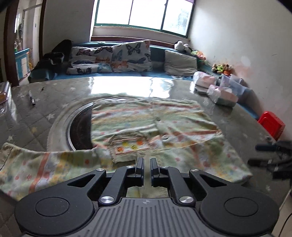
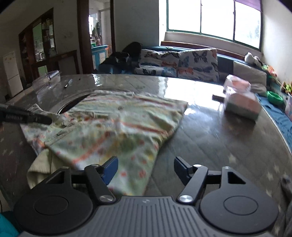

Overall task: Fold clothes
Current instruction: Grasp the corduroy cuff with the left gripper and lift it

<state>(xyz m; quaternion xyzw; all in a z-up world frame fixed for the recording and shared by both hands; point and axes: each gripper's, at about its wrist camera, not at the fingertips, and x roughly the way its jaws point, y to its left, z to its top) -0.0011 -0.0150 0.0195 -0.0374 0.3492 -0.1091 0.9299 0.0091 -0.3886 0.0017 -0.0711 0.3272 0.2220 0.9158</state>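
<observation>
We work at a large table covered in a grey quilted, star-printed cloth under a glossy clear sheet; a round recessed well sits in its middle. Behind it runs a blue bench with butterfly cushions below a bright window.

The garment, a pale green striped and printed top with buttons and a small front pocket, lies spread on the table, partly over the well. One sleeve extends toward the left in the left wrist view; in the right wrist view the near right portion is already lying doubled over the body. Whether this is a fold in progress or simply how the cloth fell, we cannot settle.

The left gripper hangs over the near hem with its jaws almost closed, a narrow gap between them; we cannot tell whether cloth is pinched. The right gripper stands wide apart and holds nothing.

For a clean fold, we take a single layer at an edge, keep the cloth taut, and avoid sagging into the well.

Wrapped packages and a pen lie well apart from the garment.
</observation>
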